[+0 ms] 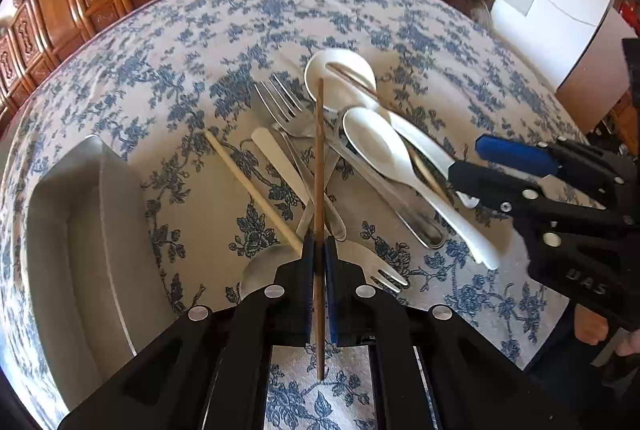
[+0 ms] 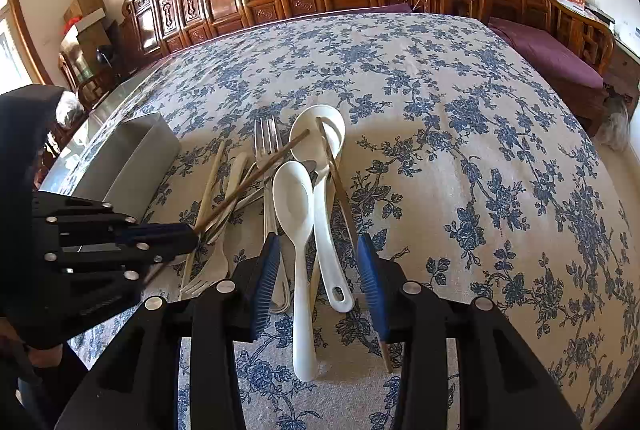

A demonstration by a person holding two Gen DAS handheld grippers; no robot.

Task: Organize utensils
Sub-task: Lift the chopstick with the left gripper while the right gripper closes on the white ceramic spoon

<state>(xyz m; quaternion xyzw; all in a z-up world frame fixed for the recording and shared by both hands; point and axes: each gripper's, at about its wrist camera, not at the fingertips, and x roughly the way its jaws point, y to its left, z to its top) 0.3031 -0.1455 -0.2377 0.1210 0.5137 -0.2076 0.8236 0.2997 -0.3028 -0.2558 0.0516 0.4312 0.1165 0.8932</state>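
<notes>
Your brown chopstick [image 1: 319, 166] is lifted, angled over the pile. On the cloth beneath it: two white ceramic spoons [image 2: 298, 214] lying side by side, bowls up; steel forks [image 2: 266, 138]; a pale chopstick [image 1: 252, 186]; a cream plastic fork [image 1: 376, 270]. Grey tray [image 1: 80, 214] sits left of them.

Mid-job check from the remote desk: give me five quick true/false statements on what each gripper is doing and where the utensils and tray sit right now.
1. The left gripper is shut on a brown chopstick. True.
2. The right gripper is clamped on a fork. False: it is open, astride the white spoon.
3. The metal tray holds several spoons. False: no utensils show in it.
4. The metal fork lies on the tablecloth. True.
5. The spoons are red. False: white.
</notes>
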